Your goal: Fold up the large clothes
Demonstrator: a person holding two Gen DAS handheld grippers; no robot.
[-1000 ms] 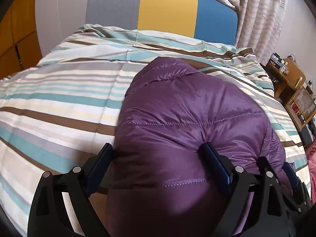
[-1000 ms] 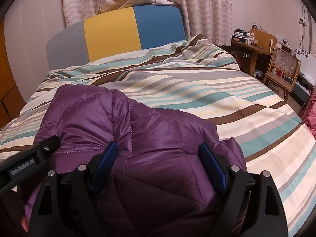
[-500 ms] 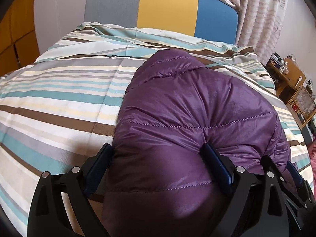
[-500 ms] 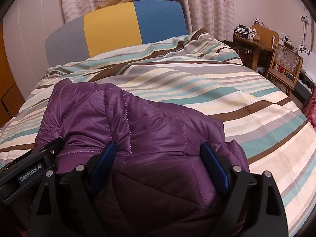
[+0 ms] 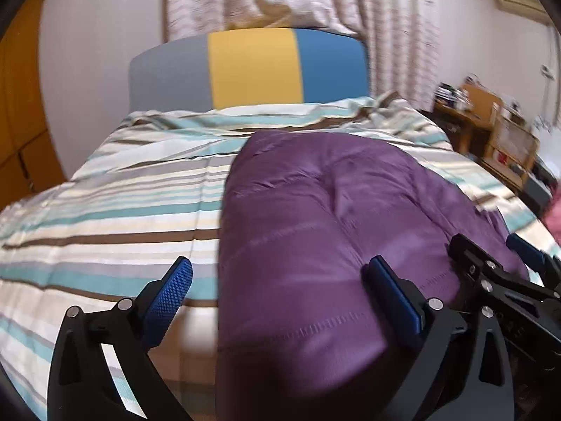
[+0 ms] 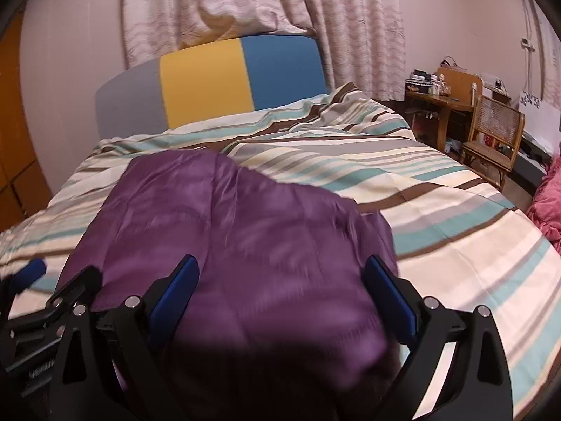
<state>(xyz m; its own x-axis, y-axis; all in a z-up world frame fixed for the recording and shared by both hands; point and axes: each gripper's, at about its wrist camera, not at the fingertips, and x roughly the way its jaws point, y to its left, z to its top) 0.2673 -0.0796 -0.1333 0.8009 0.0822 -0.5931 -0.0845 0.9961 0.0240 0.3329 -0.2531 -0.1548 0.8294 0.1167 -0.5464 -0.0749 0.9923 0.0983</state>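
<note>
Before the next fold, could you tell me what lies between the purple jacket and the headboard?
Only striped bedding lies between purple jacket and headboard, in both wrist views.

We see striped duvet (image 6: 403,161) covering bed | headboard (image 6: 210,84) in grey, yellow, blue panels | patterned curtains (image 6: 350,17) behind it | wooden desk (image 6: 441,105) and cane chair (image 6: 498,129) at right | orange cabinet (image 5: 17,122) at left
</note>
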